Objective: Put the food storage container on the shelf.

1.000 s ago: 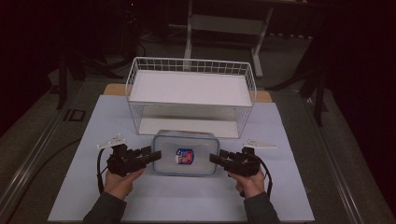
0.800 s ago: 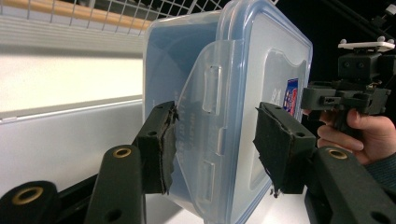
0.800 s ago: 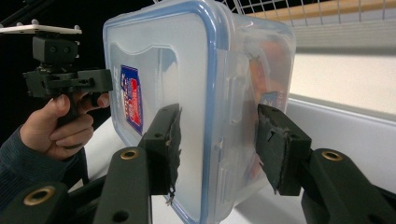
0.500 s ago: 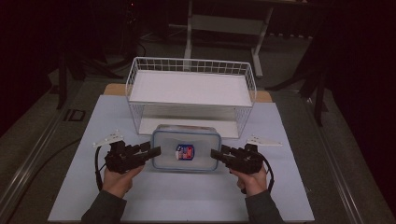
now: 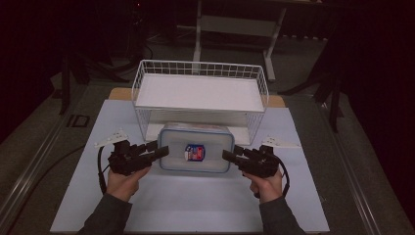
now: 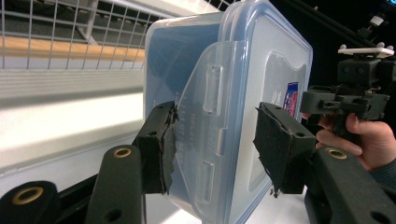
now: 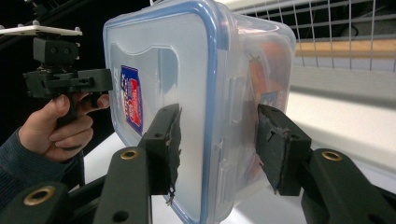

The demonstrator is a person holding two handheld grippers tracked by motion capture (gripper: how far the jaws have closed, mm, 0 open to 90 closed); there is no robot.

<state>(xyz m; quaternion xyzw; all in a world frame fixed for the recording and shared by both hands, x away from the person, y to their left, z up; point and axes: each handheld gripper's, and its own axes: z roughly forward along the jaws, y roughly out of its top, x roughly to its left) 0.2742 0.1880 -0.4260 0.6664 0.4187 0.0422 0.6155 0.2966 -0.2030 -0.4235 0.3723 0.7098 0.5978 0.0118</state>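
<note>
We see a clear rectangular plastic container point(image 5: 195, 149) with a blue-rimmed snap lid and a red-and-blue label, lying at the middle of the white bench point(image 5: 195, 205), its far end under the white wire rack point(image 5: 200, 93). The left gripper point(image 5: 159, 151) straddles its left-end lid clasp, jaws spread, one pad point(image 6: 164, 149) touching the wall. The right gripper point(image 5: 231, 155) brackets the right end, jaws parted, not clenched.

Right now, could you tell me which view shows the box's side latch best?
The left gripper view: the latch faces the camera, between the open jaws. The right gripper view shows the opposite latch more dimly. In the high view the box shows its lid, latches unclear.
</note>
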